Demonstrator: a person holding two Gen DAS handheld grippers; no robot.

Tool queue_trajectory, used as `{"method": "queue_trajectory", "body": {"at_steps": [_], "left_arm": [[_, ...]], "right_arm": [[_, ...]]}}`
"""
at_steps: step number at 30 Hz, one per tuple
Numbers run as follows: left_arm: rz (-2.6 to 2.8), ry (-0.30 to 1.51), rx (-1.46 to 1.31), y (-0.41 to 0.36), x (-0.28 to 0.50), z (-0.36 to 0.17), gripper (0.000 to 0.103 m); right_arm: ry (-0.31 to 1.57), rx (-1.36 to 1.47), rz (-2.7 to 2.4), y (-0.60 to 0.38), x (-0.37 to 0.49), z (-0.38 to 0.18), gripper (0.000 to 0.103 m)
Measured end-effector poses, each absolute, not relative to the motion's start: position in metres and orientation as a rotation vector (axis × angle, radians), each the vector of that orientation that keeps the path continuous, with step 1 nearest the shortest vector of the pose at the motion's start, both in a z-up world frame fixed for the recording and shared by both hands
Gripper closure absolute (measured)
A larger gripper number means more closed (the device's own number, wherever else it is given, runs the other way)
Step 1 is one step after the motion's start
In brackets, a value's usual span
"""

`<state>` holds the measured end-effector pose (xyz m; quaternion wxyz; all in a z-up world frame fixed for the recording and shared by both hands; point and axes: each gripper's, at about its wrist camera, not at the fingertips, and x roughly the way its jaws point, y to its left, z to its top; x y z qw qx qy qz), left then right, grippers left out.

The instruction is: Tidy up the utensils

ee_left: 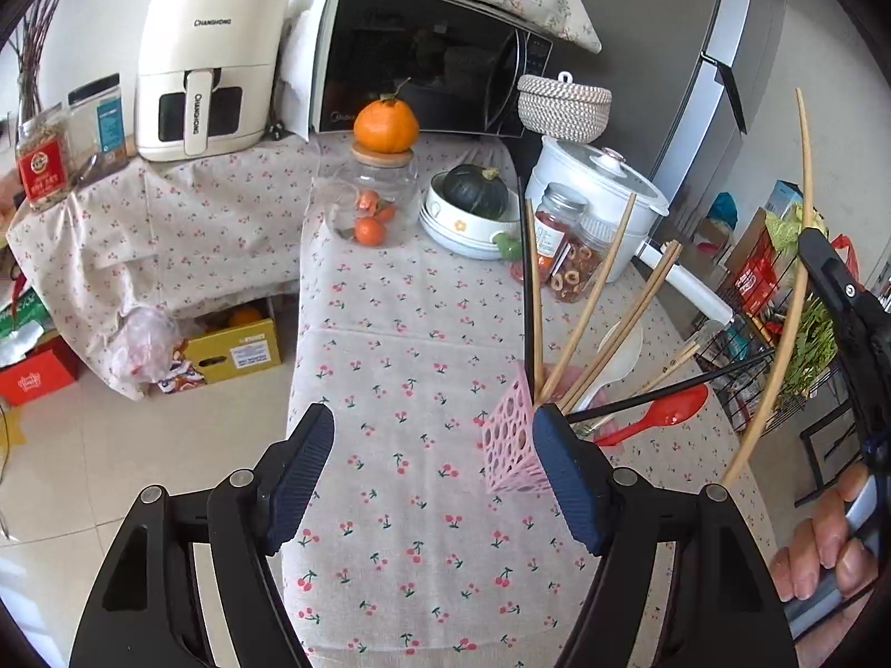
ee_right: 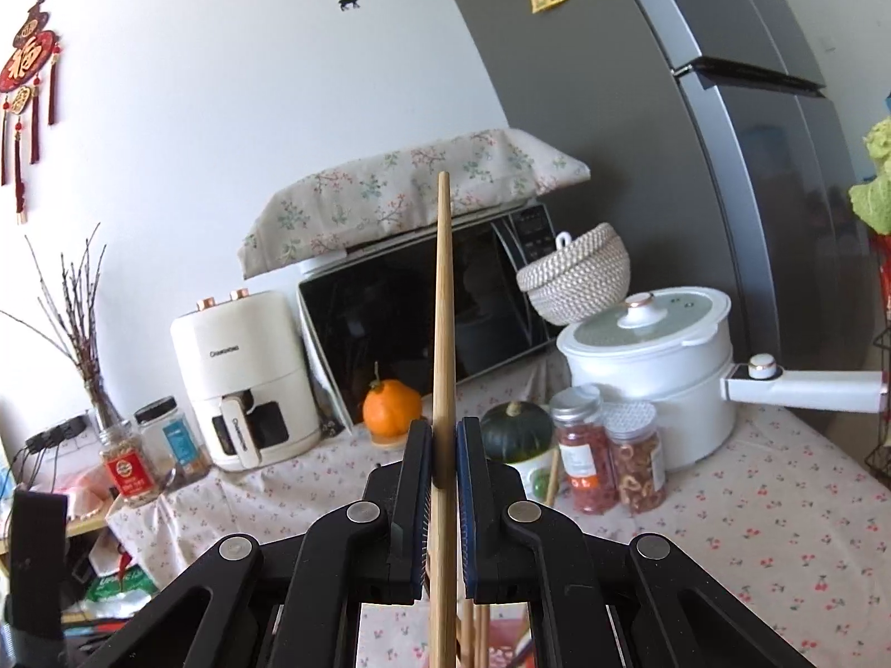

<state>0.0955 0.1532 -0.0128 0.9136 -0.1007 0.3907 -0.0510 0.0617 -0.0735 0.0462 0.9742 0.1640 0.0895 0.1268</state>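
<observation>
While upright: one held chopstick [ee_right: 444, 334].

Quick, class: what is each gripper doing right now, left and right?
Left gripper: open, nothing between its fingers; the pink holder sits just beyond.
Right gripper: shut on a long wooden chopstick.

Place: home kitchen
Appliances: air fryer [ee_left: 209, 72], microwave [ee_left: 423, 55], electric pot [ee_right: 651, 367] along the surface's far edge; refrigerator [ee_right: 724, 139] beside it
Food: jars [ee_right: 610, 448], pumpkin [ee_left: 476, 189]
Cover: cherry-print cloth [ee_left: 401, 529]
</observation>
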Motion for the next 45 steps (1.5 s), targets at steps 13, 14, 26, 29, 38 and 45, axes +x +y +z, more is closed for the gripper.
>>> {"method": "queue_trajectory", "body": {"at_steps": [13, 14, 26, 29, 38, 45], "left_arm": [[-0.138, 0.839, -0.252, 0.187, 0.092, -0.017, 0.027], [-0.141, 0.841, -0.248, 0.186, 0.092, -0.018, 0.027], [-0.126, 0.864, -0.254, 0.189, 0.096, -0.026, 0.027], [-0.132, 0.864, -0.255, 0.184, 0.096, -0.025, 0.027], [-0.056, 0.859, -0.215, 0.155, 0.088, -0.016, 0.006], [-0.046, 0.76, -0.118, 0.118, 0.058, 0.003, 0.0]], "right_arm": [[-0.05, 0.187, -0.035, -0.002, 0.084, -0.009, 0.098], [-0.065, 0.163, -0.054, 0.002, 0.085, -0.012, 0.098], [-0.037, 0.16, -0.095, 0.005, 0.076, -0.041, 0.073], [-0.049, 0.154, -0.072, 0.002, 0.065, -0.03, 0.057], [-0.013, 0.156, -0.025, -0.047, 0.027, 0.023, 0.002], [0.235, 0.236, -0.075, -0.106, 0.024, 0.051, 0.0]]}}
